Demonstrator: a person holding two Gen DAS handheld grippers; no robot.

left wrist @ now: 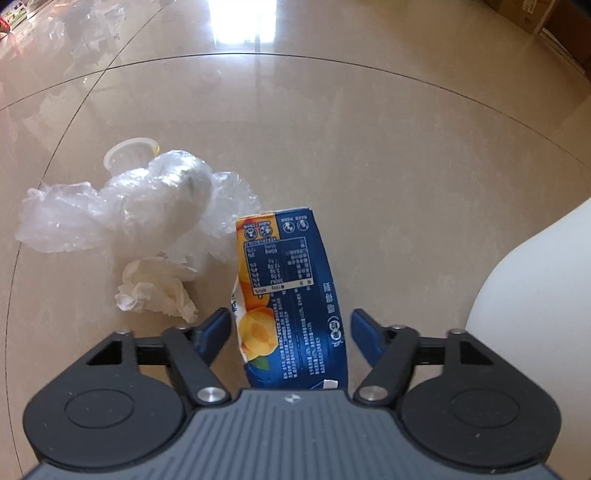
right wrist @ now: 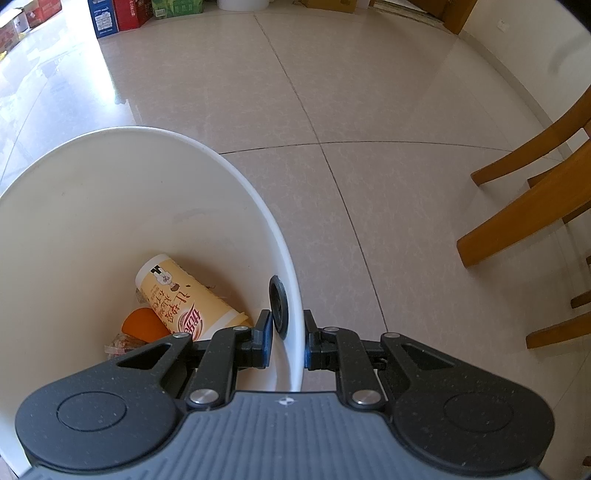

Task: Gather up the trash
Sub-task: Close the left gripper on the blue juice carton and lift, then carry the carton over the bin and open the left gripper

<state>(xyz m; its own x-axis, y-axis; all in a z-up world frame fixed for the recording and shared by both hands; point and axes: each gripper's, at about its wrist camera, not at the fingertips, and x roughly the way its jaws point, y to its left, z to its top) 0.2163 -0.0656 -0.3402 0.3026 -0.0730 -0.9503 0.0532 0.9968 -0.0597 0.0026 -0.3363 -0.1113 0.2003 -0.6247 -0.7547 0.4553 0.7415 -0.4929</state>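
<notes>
A blue and orange juice carton (left wrist: pixel 291 295) lies on the glossy tiled floor, and my left gripper (left wrist: pixel 290 325) points down over it. Its blue fingers (left wrist: pixel 216 328) flank the carton's near end with a thin gap on each side, so the jaws stand open around it. My right gripper (right wrist: pixel 288 336) is shut on the rim of a white bin (right wrist: pixel 110 192), one finger inside the wall and one outside. Inside the bin lie a yellow paper cup (right wrist: pixel 184 299), an orange (right wrist: pixel 142 325) and a small wrapper (right wrist: pixel 118 343). That bin (left wrist: pixel 535 295) also shows at the right of the left wrist view.
Left of the carton lie a crumpled clear plastic bag (left wrist: pixel 122 210), a wadded white tissue (left wrist: pixel 155 291) and a small white plastic cup (left wrist: pixel 131 151). Wooden chair legs (right wrist: pixel 524 206) stand right of the bin. Cardboard boxes (right wrist: pixel 118 16) line the far wall.
</notes>
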